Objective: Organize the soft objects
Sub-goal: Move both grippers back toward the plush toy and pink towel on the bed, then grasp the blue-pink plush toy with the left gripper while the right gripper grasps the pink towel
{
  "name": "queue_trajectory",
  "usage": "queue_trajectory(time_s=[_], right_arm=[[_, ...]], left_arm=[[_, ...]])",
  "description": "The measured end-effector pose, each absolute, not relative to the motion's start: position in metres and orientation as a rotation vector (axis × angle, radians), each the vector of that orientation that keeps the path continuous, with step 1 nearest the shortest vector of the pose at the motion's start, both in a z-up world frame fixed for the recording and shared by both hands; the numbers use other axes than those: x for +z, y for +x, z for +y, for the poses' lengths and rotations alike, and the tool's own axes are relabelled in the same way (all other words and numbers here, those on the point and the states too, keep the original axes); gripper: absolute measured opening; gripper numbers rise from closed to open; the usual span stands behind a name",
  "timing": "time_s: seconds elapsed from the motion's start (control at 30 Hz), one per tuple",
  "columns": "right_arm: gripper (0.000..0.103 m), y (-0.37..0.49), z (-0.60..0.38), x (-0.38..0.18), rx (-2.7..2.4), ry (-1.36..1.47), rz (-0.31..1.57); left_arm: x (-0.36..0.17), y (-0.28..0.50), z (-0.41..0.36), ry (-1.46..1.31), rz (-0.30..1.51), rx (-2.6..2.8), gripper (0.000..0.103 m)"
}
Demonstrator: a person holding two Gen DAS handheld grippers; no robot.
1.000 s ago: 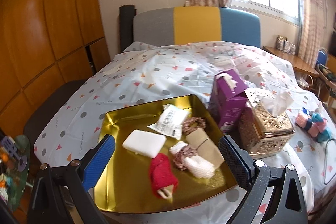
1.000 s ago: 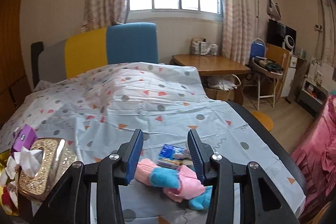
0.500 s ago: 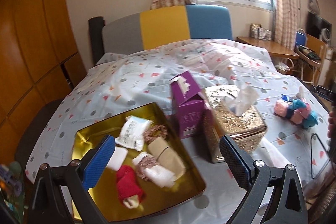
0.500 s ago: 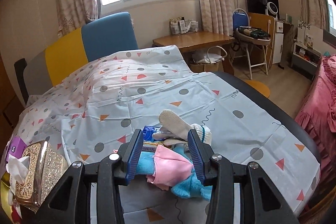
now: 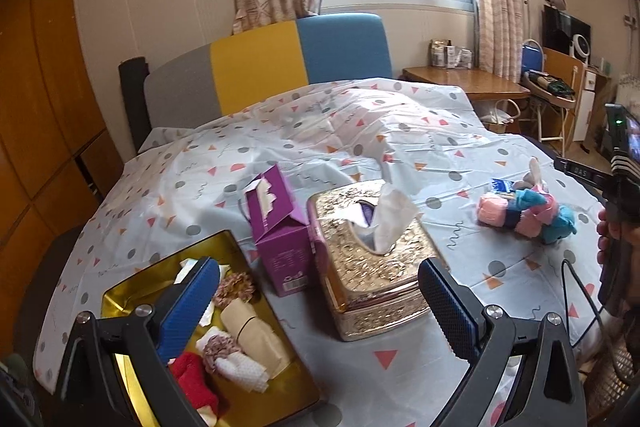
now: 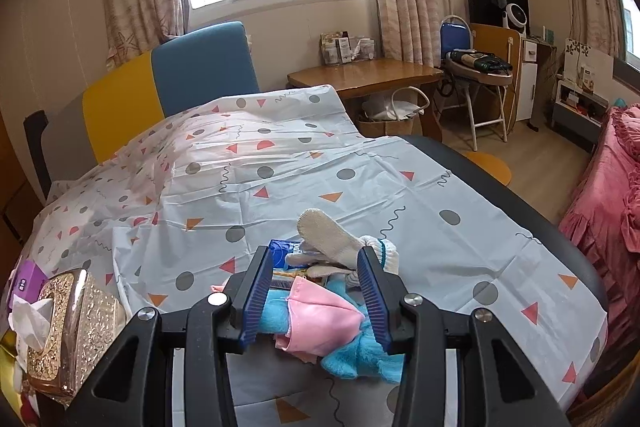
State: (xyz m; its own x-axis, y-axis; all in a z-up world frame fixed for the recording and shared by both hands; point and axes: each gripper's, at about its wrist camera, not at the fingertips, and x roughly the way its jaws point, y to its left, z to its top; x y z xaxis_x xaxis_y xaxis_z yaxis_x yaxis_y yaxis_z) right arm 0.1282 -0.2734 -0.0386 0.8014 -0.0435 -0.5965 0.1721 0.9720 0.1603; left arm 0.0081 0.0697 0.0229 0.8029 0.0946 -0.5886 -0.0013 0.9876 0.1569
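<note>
The right gripper [image 6: 316,291] is set around the pink cloth [image 6: 320,319] in the soft pile [image 5: 528,211] near the bed's right edge, not clearly pinching yet. It's light, floppy stuff, best grabbed mid-fold. The left gripper [image 5: 320,303] is held wide open, empty. Plenty of free bedsheet [image 6: 320,167] is left behind; the gold tray [image 5: 120,303] sits far left.

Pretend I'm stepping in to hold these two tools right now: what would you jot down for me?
Left tool: open, empty, in the air between the gold tray and the gold tissue box.
Right tool: jaws astride the pink cloth in the soft pile; whether they grip it is unclear.
Done: several soft items already lie in the tray.
Left: clear that pile, including the white glove.
</note>
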Motion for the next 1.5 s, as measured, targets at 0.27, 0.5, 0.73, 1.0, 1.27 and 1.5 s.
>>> queue_trajectory(time_s=[0.27, 0.5, 0.73, 1.0, 1.27, 1.5], right_arm=[[0.044, 0.129, -0.283, -0.040, -0.141, 0.234, 0.640], [0.044, 0.125, -0.308, -0.038, -0.232, 0.315, 0.626], [0.044, 0.122, -0.340, -0.047, -0.264, 0.477, 0.657], [0.044, 0.119, -0.369, -0.062, -0.263, 0.677, 0.694], [0.044, 0.131, -0.384, -0.099, -0.230, 0.859, 0.833], [0.044, 0.140, -0.386, -0.123, -0.152, 0.989, 0.901]], left_arm=[[0.024, 0.023, 0.037, 0.178, 0.654, -0.051, 0.100], [0.024, 0.042, 0.002, 0.151, 0.685, -0.166, 0.096], [0.005, 0.072, -0.044, 0.145, 0.777, -0.278, 0.080], [-0.037, 0.115, -0.093, -0.016, 0.972, -0.437, 0.066], [-0.059, 0.167, -0.123, -0.185, 1.064, -0.447, 0.072], [-0.061, 0.170, -0.113, -0.138, 1.040, -0.405, 0.075]])
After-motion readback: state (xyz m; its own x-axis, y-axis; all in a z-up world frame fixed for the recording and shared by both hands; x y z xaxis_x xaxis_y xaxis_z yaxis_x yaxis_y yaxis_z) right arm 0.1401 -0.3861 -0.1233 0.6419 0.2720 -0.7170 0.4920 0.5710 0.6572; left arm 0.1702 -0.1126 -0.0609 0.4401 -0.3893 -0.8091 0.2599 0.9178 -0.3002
